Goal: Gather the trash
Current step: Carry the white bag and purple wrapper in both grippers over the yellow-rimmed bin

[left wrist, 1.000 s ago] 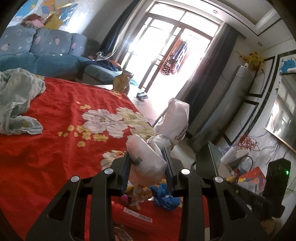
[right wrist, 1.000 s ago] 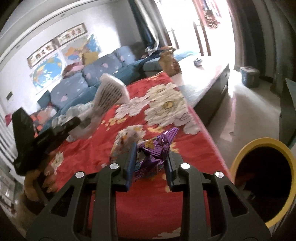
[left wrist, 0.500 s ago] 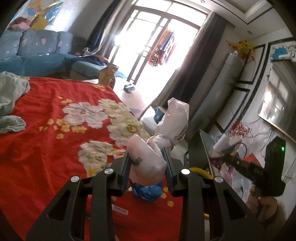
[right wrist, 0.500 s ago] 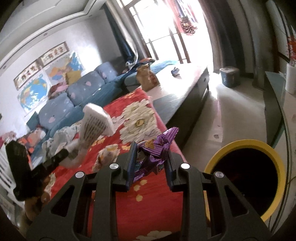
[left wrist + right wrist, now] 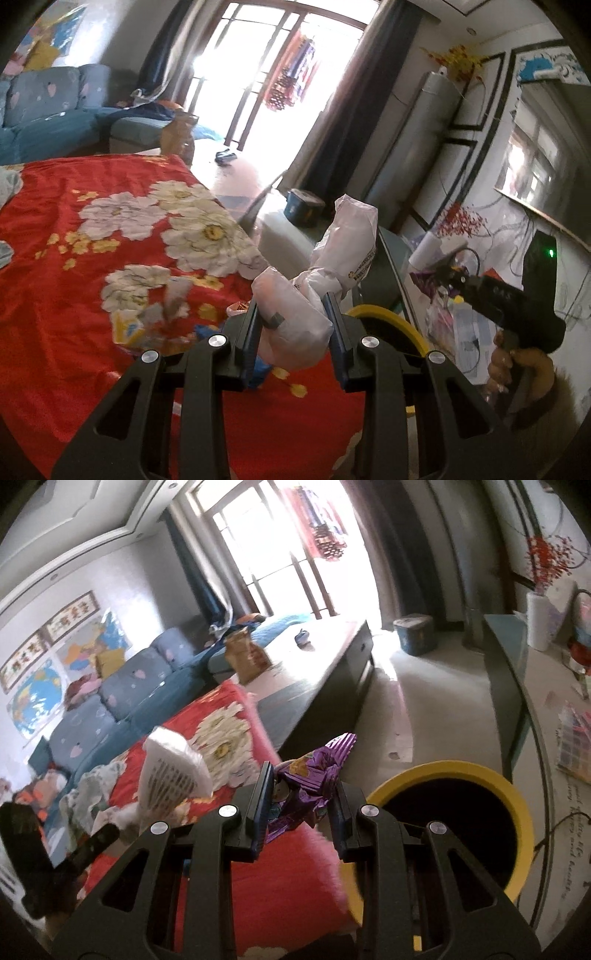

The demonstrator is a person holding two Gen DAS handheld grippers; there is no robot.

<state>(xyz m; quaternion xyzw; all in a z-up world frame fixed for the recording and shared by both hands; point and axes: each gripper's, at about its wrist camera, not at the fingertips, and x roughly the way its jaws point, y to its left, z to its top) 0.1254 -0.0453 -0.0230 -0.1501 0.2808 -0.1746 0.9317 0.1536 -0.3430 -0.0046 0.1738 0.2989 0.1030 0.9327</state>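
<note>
My left gripper is shut on a crumpled white plastic bag that sticks up above the red flowered cloth. My right gripper is shut on a purple snack wrapper, held over the cloth's edge beside a yellow-rimmed bin. The bin's rim shows just right of the left gripper. In the left wrist view the right gripper is at the right, held by a hand. In the right wrist view the left gripper with its white bag is at the left. Loose wrappers lie on the cloth.
A blue sofa lies behind the cloth. A dark low table with a brown paper bag stands toward the bright window. A grey side table with clutter runs along the right wall, past a small blue tub.
Both grippers have swung right toward the yellow bin, keeping their loads. The bin has grown larger in the right wrist view and its rim has come into the left wrist view.
</note>
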